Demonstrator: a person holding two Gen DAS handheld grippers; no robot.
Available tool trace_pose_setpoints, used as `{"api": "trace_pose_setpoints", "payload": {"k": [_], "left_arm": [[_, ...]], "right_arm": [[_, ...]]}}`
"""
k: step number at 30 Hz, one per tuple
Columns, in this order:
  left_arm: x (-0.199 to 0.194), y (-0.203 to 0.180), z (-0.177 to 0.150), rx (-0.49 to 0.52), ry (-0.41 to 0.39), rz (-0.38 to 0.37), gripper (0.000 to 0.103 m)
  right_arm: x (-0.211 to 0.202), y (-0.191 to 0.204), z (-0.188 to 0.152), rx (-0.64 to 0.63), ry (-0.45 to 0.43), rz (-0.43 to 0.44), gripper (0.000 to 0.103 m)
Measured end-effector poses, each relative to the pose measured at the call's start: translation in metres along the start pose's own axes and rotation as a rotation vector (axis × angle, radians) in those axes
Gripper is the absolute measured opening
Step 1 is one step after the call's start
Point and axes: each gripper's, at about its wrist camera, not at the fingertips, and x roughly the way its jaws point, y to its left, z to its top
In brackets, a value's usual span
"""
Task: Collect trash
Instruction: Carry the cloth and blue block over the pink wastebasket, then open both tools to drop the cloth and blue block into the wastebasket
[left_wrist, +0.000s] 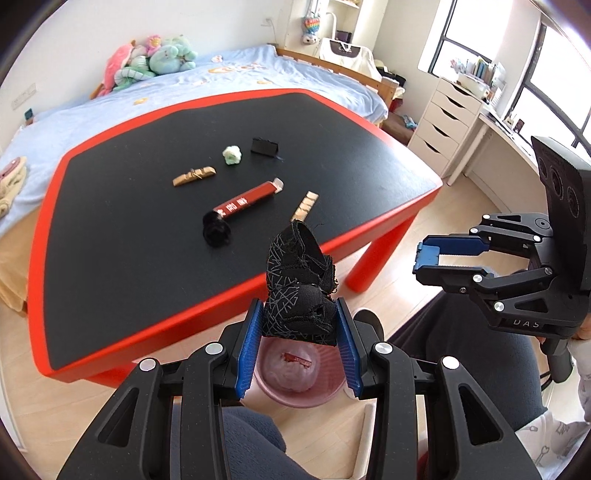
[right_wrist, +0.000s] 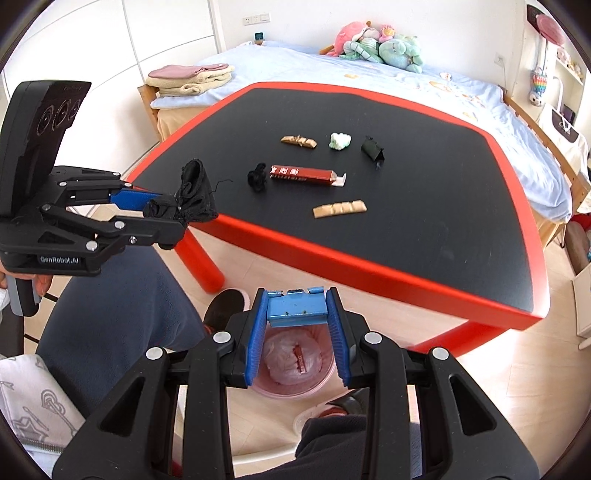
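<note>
Fingers (left_wrist: 255, 332) pinch black fabric scrap (left_wrist: 299, 284); right gripper (right_wrist: 297, 314) grips, apparently, blue clip (right_wrist: 295, 306).

Bin (left_wrist: 295, 384) on floor, before the table (left_wrist: 221, 266).

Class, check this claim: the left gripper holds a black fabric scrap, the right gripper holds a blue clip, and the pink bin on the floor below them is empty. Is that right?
Not quite. The pink bin is not empty: the right wrist view shows a red wrapper lying in its liner. The rest stands: the left gripper holds the black fabric scrap, and the right gripper holds the blue clip.
</note>
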Motion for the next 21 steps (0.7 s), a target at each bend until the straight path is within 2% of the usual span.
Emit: {"api": "trace_pose_setpoints", "payload": {"k": [11,14,15,16,17,18,19,21], "left_arm": [[0.0039,-0.0083,-0.0092,-0.005,0.023,-0.021,0.039],[0.0064,-0.0094,-0.0091,-0.003,0.031,-0.041,0.042],[0.0070,-0.0094,-0.0092,-0.003,0.029,-0.044,0.046],[0.0075,-0.0087,-0.0094,-0.003,0.027,-0.039,0.051],[0.0077,-0.0072,-0.0099,-0.006,0.024,-0.035,0.062],[0.0076,-0.0056,-0.0099,-0.014,0.018,-0.027,0.078],[0.0064,-0.0041,-0.0100,-0.024,0.006,-0.018,0.085],[0.0044,-0.0025,-0.0102,-0.030,-0.011,-0.007,0.090]], "right_arm": [[0.0007,0.0020,-0.0057,0.015,0.001,0.033,0.032],[0.0008,0.0001,-0.0059,0.021,0.001,0.047,0.034],[0.0013,-0.0005,-0.0061,0.022,0.005,0.051,0.047],[0.0015,-0.0014,-0.0063,0.023,0.006,0.054,0.066],[0.0012,-0.0023,-0.0064,0.025,0.003,0.055,0.074],[0.0007,-0.0035,-0.0069,0.029,0.000,0.052,0.083],[0.0008,-0.0044,-0.0073,0.032,0.000,0.049,0.086],[0.0017,-0.0060,-0.0081,0.038,0.005,0.042,0.092]]}}
